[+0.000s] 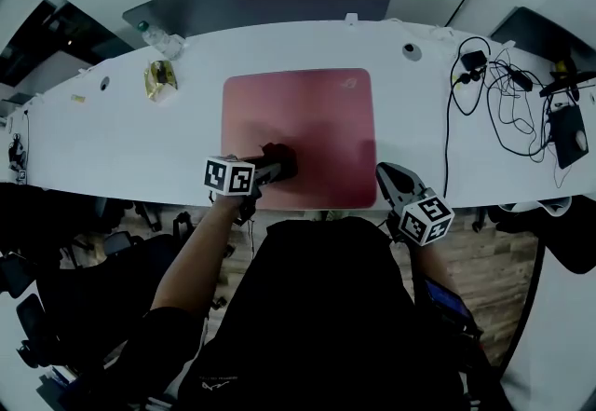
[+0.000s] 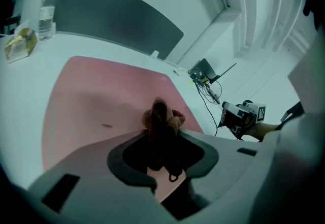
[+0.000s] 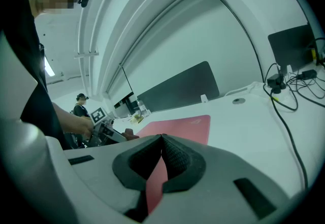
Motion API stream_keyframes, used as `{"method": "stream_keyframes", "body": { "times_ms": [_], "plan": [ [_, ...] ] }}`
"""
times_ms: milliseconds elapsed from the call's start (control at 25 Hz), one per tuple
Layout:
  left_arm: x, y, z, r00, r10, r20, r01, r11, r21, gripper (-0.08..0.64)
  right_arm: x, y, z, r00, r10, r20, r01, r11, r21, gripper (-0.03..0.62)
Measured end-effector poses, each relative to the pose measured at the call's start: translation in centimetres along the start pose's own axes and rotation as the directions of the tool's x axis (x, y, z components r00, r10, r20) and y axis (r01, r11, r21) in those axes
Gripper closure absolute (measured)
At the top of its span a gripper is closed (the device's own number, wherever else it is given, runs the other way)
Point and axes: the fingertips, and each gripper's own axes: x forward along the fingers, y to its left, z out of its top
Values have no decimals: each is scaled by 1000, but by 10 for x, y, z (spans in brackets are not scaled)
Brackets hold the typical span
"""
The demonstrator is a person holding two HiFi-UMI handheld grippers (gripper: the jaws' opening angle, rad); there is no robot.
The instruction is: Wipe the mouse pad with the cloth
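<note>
**Bare pad from 12 to 2 o'clock of the clamped cloth**

Clamped in the left gripper (image 1: 276, 164): a small, crumpled brown fabric cloth (image 1: 282, 157), bunched between the jaws with a wad poking out past the tips. Pressed, by the look of it, onto the flat pinkish-red rectangular mouse pad (image 1: 307, 111), at roughly 7 o'clock of its middle in the head view.

From the tongs, most of the pad's bare surface running off toward 12, 1 and 2 o'clock; only a narrow strip left at 6. Close to square, slightly longer from 9 to 3 o'clock, lying flat on the white desk (image 1: 112, 139) with a faint logo in the far right corner. Probably calls for strokes away from the body and across to 3.

Left hand plainly the nearer, already on the pad. Right gripper (image 1: 393, 176) with jaws shut and nothing between them, just off the pad's near right corner at about 4 o'clock; contact with the pad not discernible.
</note>
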Motion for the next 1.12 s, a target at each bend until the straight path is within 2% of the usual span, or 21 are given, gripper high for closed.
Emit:
{"method": "stream_keyframes", "body": {
  "times_ms": [360, 520, 760, 840, 920, 1120],
  "plan": [
    [99, -80, 24, 990, -121, -67, 126, 990, 66, 436, 2, -30, 13, 1000, 12, -11, -12, 1000, 0, 568],
    [128, -102, 30, 980, -169, -103, 175, 983, 57, 434, -1, -42, 19, 1000, 7, -5, -7, 1000, 7, 567],
    [171, -142, 38, 953, -267, -144, 273, 962, 26, 436, -3, -57, 17, 1000, 3, -6, -3, 1000, 27, 568],
    [183, -149, 36, 951, -265, -160, 272, 962, 24, 434, -5, -59, 14, 1000, 6, -12, -6, 999, 34, 568],
    [190, -145, 33, 958, -228, -175, 237, 971, 30, 434, -4, -60, 13, 1000, 13, -14, -12, 999, 37, 568],
    [185, -123, 33, 974, -141, -180, 142, 990, -7, 434, 0, -66, 14, 1000, 27, -13, -27, 999, 44, 568]
  ]
}}
